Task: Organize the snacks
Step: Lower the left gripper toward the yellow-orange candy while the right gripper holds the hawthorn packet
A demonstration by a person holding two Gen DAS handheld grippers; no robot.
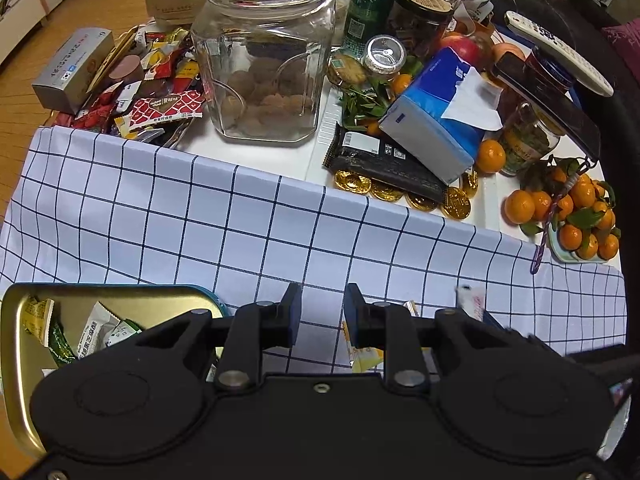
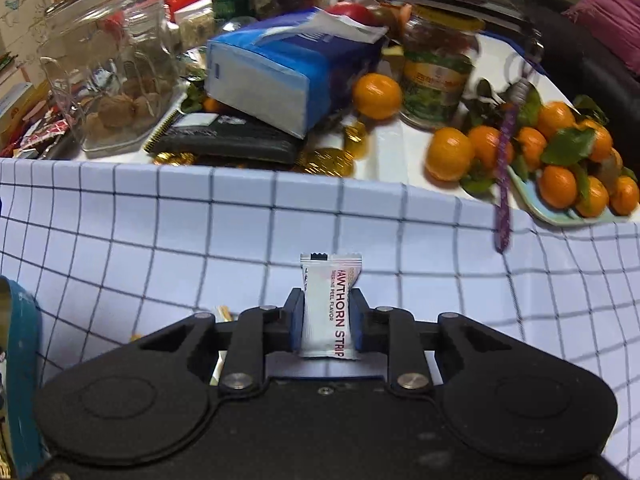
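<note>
Behind our blue-checked white cloth (image 2: pixel 240 220), jars, tangerines and a tissue pack crowd the table. Our right gripper (image 2: pixel 327 320) has its jaws pressed on a white hawthorn-strip sachet (image 2: pixel 326 308), standing upright between the pads, presumably bound for the gold-lined teal tin (image 1: pixel 24 360) already holding wrapped snacks. Our left gripper (image 1: pixel 322 312) hangs partly open over the cloth, holding nothing, just beside that tin.

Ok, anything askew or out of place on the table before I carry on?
Yes. The blue tissue pack lies tilted, propped on the black snack packet, which itself sits over scattered gold foil coins. A phone is balanced on the jars at the right. The checked cloth looks undisturbed.
</note>
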